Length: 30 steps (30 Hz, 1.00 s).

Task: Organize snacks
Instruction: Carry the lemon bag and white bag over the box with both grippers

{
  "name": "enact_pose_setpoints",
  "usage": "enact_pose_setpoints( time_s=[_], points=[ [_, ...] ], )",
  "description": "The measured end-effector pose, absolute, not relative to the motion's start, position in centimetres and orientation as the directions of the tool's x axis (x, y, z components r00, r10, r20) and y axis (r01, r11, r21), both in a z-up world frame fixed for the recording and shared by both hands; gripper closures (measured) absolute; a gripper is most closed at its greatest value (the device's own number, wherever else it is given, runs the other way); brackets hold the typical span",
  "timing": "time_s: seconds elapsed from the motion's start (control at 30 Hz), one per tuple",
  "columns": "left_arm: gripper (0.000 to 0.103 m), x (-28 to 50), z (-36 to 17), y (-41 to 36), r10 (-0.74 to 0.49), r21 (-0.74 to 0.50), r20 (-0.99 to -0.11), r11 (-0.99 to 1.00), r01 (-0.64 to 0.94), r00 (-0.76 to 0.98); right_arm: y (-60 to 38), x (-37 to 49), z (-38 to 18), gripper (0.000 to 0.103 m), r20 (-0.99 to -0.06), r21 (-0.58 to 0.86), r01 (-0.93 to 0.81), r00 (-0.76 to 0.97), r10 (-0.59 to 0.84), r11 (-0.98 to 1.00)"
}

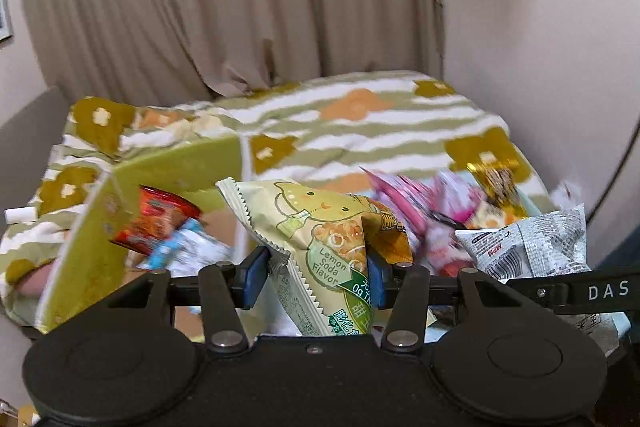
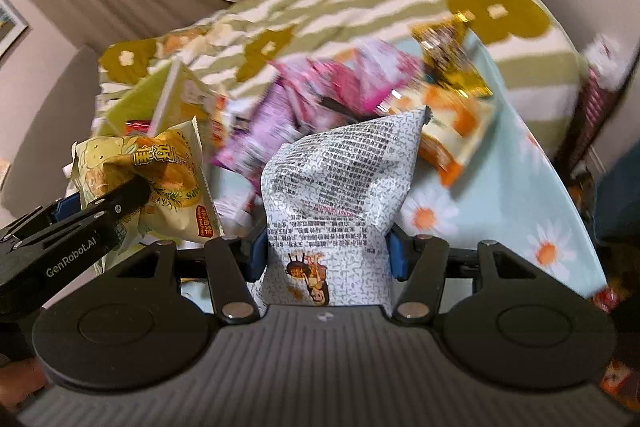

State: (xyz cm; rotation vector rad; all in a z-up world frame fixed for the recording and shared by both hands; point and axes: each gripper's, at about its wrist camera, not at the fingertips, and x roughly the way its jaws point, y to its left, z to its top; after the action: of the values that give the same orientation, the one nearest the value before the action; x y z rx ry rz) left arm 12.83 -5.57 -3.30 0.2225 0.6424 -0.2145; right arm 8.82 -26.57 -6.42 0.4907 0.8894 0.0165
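My left gripper (image 1: 316, 279) is shut on a pale green lemon soda snack bag (image 1: 320, 223), which stands upright between the blue pads. In the right wrist view the same bag (image 2: 168, 163) hangs at the left, pinched by a black finger (image 2: 120, 199) of the left gripper. My right gripper (image 2: 328, 255) is shut on a silver-grey printed snack bag (image 2: 340, 179), its pads pressing the bag's lower sides. That grey bag (image 1: 532, 247) also shows at the right of the left wrist view. Both bags are held up above the pile of snacks.
An open green box (image 1: 92, 227) at the left holds a red snack pack (image 1: 156, 219) and others. Pink packs (image 2: 344, 83), a gold pack (image 2: 452, 55) and an orange pack (image 2: 452, 139) lie on a light blue daisy-print surface (image 2: 500, 187). Behind are a floral blanket (image 1: 360, 131) and a beige curtain (image 1: 200, 7).
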Motion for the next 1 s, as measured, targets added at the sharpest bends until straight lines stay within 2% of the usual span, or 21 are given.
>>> enact_pose_setpoints(
  time_s=[0.27, 0.47, 0.73, 1.0],
  points=[
    [0.049, 13.9, -0.2, 0.5, -0.039, 0.139, -0.553, 0.981, 0.137, 0.832, -21.4, 12.0, -2.3, 0.032, -0.672, 0.407, 0.019, 0.683, 0.285, 0.913],
    [0.049, 15.8, 0.5, 5.7, 0.017, 0.136, -0.549, 0.988, 0.069, 0.836, -16.2, 15.3, -0.5, 0.032, -0.642, 0.396, -0.072, 0.691, 0.332, 0.915],
    [0.049, 19.8, -1.7, 12.3, 0.036, 0.123, -0.619, 0.991, 0.052, 0.785, -8.2, 20.3, -1.1, 0.032, -0.666, 0.385, -0.115, 0.653, 0.362, 0.916],
    [0.046, 23.0, -5.5, 16.2, -0.064, 0.06, -0.71, 0.987, 0.151, 0.701, -2.9, 23.1, -3.1, 0.032, -0.724, 0.337, -0.047, 0.626, 0.291, 0.94]
  ],
)
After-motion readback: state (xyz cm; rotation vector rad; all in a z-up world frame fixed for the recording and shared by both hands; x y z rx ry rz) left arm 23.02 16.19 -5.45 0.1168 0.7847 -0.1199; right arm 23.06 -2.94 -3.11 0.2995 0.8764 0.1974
